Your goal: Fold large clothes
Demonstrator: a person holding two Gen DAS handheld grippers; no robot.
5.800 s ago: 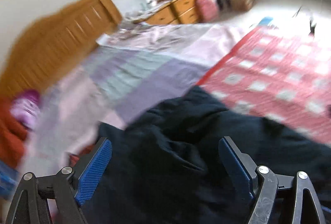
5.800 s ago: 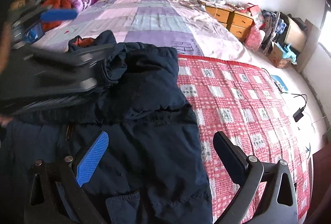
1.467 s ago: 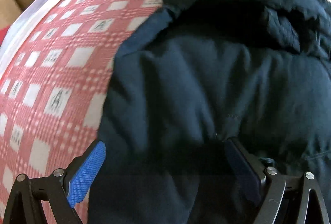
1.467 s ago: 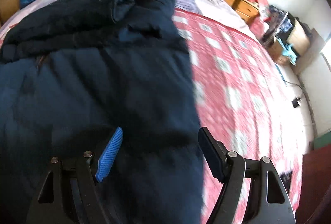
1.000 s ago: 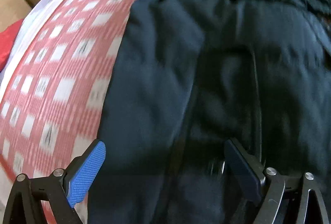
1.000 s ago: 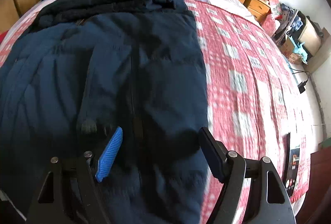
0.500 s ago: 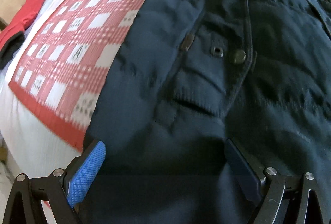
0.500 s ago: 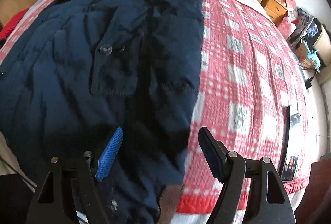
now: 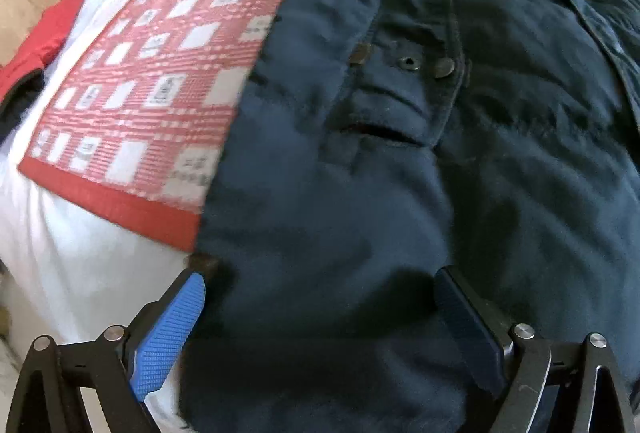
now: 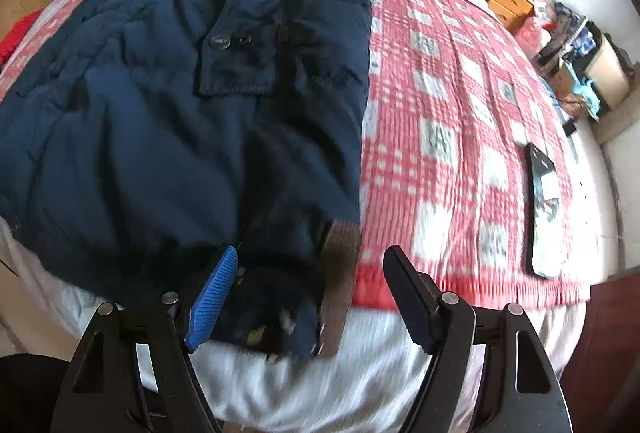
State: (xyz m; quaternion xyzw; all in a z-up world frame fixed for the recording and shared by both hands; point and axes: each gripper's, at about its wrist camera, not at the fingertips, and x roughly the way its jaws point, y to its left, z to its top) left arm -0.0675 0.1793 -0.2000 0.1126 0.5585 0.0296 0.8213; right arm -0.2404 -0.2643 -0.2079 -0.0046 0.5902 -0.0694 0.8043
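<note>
One garment, a navy padded coat [image 10: 168, 105], lies spread lengthwise on the bed [image 10: 280, 385] over a red checked blanket [image 10: 452, 121], hem at the foot edge. No lengthwise fold of the body is visible; that remains. Left gripper [image 9: 320, 321] and right gripper [image 10: 310, 293] hover spread over the hem, pinching nothing.

The bed [image 10: 360, 373] fills the right wrist frame, white sheet at its lower edge. A red checked blanket [image 10: 452, 137] covers the centre and right, with a navy coat [image 10: 168, 121] spread over the left half and a dark flat object [image 10: 544, 209] at right
</note>
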